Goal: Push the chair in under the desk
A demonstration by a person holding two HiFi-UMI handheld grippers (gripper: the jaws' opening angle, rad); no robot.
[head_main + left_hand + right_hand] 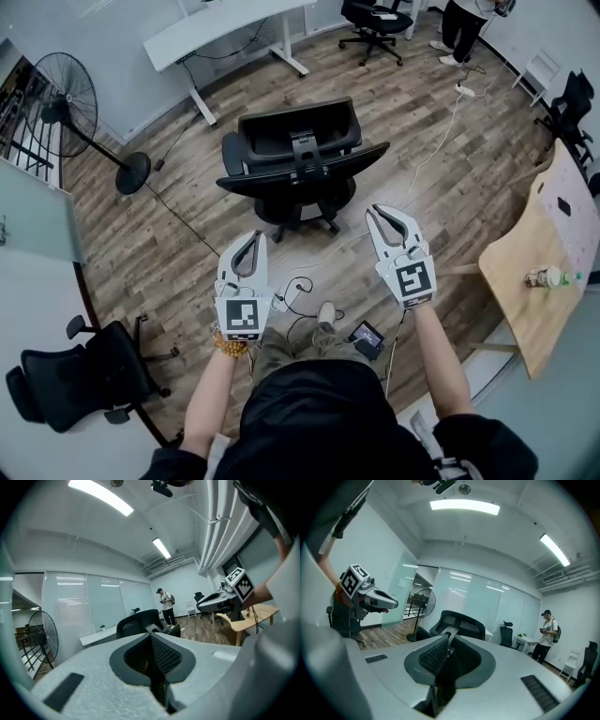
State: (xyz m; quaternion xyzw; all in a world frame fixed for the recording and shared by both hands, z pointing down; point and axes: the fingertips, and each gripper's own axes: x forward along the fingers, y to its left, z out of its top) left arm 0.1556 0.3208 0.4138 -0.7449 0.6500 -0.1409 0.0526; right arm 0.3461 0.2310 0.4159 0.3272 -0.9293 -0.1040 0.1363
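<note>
Barely begun, judging by how things lie. Chair (298, 155) out in the middle of the floor (187, 225), backrest turned this way, well apart from the white desk (216, 28) by the far wall, with no part of it under the top yet. Left gripper (255, 235) and right gripper (382, 210) held side by side just short of the backrest, touching nothing. Left jaws pressed together, empty. Right jaws parted by a crack, nothing between them.

Left to do, as a guess: set both grippers against the backrest, roll the chair across the open stretch of floor, and line it up between the desk legs — pretty much the whole job.

Wood-plank floor, smooth enough for castors by the look of it. Loose cables (300, 291) by the feet, another trailing off to the right of the chair. Standing fan (70, 103) at the left, a second black chair (84, 370) low on the left, and a pale wooden table (544, 272) at the right. Someone standing (464, 23) at the far end of the room.
</note>
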